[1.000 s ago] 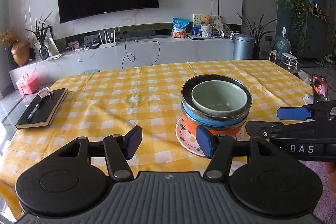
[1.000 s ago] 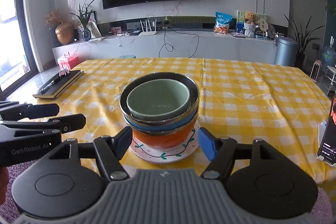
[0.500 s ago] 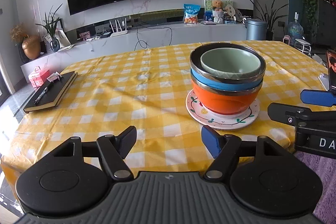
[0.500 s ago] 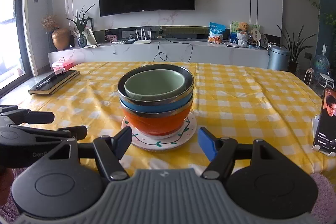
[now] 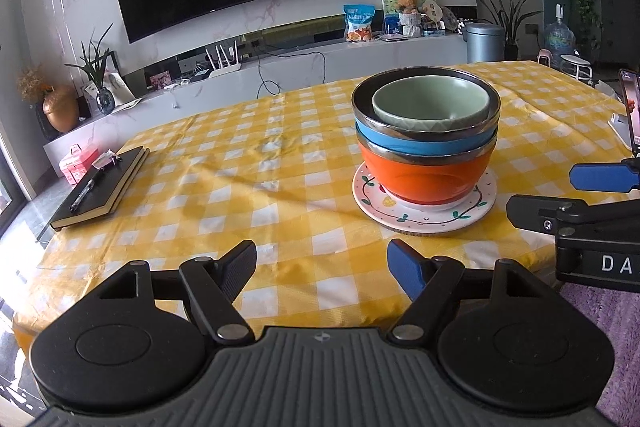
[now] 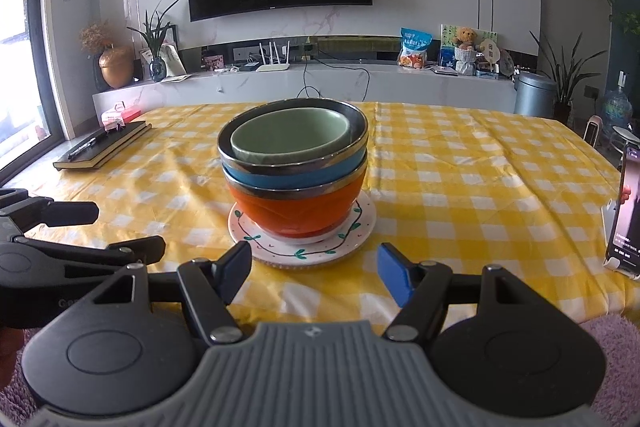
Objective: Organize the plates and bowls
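A stack of bowls stands on a white plate with a vine pattern (image 5: 424, 215) (image 6: 302, 251) on the yellow checked table. An orange bowl (image 5: 426, 173) (image 6: 296, 209) is at the bottom, a blue bowl (image 5: 420, 145) (image 6: 294, 177) in it, and a green bowl (image 5: 430, 103) (image 6: 290, 137) on top. My left gripper (image 5: 322, 269) is open and empty, near the table's front edge, left of the stack. My right gripper (image 6: 314, 273) is open and empty, just in front of the plate. Each gripper also shows in the other's view: the right one (image 5: 576, 195), the left one (image 6: 120, 229).
A black notebook with a pen (image 5: 100, 187) (image 6: 102, 149) lies at the table's left side. A phone on a stand (image 6: 626, 207) (image 5: 630, 115) is at the right edge. A purple rug (image 5: 600, 315) lies below the table edge. A TV console stands behind.
Both grippers have pulled back and lowered toward the table's front edge, so the stack looks farther away and is seen more from the side. Both stay open.
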A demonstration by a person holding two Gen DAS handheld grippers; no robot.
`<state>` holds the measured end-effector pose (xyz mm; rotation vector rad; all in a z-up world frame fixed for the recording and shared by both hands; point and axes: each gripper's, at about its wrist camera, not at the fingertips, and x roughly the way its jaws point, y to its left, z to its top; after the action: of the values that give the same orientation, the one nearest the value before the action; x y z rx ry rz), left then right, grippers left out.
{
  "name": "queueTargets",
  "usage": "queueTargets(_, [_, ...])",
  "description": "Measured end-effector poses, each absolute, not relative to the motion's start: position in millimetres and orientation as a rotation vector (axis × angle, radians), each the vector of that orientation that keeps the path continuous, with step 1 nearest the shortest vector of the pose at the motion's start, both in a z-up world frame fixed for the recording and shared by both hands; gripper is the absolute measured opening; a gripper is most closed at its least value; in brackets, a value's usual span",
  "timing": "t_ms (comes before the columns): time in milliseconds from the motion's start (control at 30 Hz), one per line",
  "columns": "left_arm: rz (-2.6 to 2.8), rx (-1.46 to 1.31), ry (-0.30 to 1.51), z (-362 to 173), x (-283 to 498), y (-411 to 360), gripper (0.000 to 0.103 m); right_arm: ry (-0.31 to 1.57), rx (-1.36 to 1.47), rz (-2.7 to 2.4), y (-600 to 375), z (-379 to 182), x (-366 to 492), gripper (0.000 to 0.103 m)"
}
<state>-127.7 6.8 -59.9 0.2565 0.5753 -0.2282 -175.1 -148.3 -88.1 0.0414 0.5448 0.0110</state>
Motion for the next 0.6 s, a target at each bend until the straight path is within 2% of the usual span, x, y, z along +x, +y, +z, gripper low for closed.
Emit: queueTargets(600, [-0.216,0.257,0.572,-56.9,-129.1,7.6,0.088,0.547,0.045,0.008,-148.4,-89.1,-177.4,0.069])
